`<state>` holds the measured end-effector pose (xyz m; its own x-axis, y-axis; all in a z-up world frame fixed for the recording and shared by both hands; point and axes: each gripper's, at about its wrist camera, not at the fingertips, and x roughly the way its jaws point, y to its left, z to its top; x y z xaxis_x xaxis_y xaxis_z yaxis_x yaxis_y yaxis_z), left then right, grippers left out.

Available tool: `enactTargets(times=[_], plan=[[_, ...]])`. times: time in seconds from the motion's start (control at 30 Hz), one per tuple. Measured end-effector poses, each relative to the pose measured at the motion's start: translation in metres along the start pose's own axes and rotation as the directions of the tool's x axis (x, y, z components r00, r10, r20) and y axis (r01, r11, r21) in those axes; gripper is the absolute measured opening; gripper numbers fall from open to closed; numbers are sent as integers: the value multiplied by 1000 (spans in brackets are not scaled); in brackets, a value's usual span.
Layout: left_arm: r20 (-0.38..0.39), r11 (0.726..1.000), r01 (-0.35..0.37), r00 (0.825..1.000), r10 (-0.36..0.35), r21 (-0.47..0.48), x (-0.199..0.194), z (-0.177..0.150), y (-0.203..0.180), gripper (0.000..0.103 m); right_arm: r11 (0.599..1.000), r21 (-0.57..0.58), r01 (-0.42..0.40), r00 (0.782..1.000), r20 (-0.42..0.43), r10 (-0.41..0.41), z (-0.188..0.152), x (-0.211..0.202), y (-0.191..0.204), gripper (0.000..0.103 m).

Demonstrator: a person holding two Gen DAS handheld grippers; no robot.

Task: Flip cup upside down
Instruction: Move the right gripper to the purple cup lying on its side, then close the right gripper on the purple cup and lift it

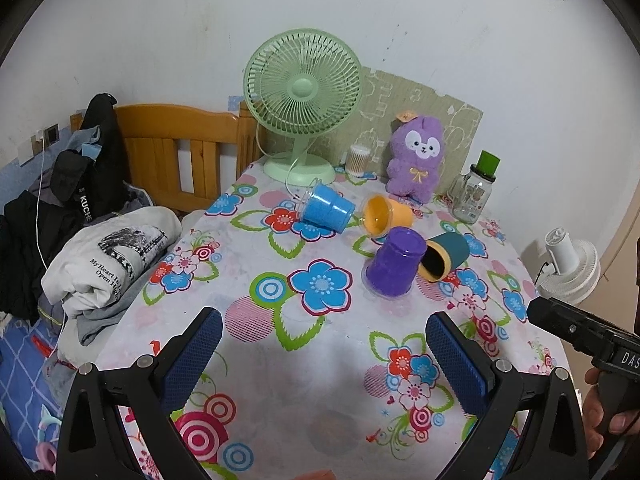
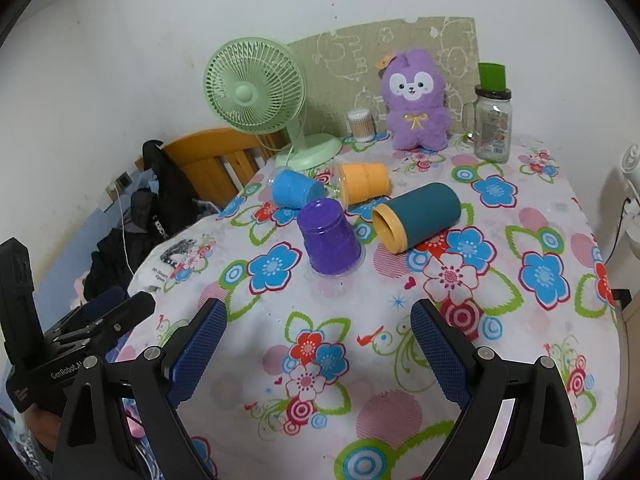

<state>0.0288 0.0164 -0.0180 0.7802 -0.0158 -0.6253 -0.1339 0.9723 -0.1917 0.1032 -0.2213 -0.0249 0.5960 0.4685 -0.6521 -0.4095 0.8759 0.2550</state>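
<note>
Your left claw [image 1: 324, 344] hangs over the near part of the desk [image 1: 256, 248] with its jaws spread wide and nothing between them — your right claw [image 2: 319, 336] is the same, apart and empty. The purple cup [image 2: 329, 240] stands mouth-down on the flowered cloth, ahead of both claws. Just beside it on the right, the teal cup [image 2: 420, 216] lies on its side, its yellow-rimmed mouth facing you. Behind them the blue cup [image 2: 295, 190] and orange cup [image 2: 365, 182] lie tipped over, near the green fan [image 2: 256, 88].
</note>
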Motion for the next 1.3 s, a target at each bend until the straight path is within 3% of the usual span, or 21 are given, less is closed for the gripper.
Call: enactTargets(times=[0.33,0.8,1.0,1.13,1.3], plan=[[-71,1000,-16,997,17,7,46,16,8,103,998,-55,5,997,-76,-9,31,60,1,95],[-217,999,-41,975,46,31,122,25,9,103,986,-164,-12,986,-164,-15,79,140,15,94],[-228,998,-44,972,52,38,129,24,8,103,978,-207,-9,963,-265,-48,90,178,19,84],[-230,998,-55,971,61,32,130,25,11,103,978,-206,-29,946,-320,-40,91,197,18,59],[-229,998,-61,971,66,29,125,23,12,103,981,-194,-28,955,-296,-31,93,193,18,59]])
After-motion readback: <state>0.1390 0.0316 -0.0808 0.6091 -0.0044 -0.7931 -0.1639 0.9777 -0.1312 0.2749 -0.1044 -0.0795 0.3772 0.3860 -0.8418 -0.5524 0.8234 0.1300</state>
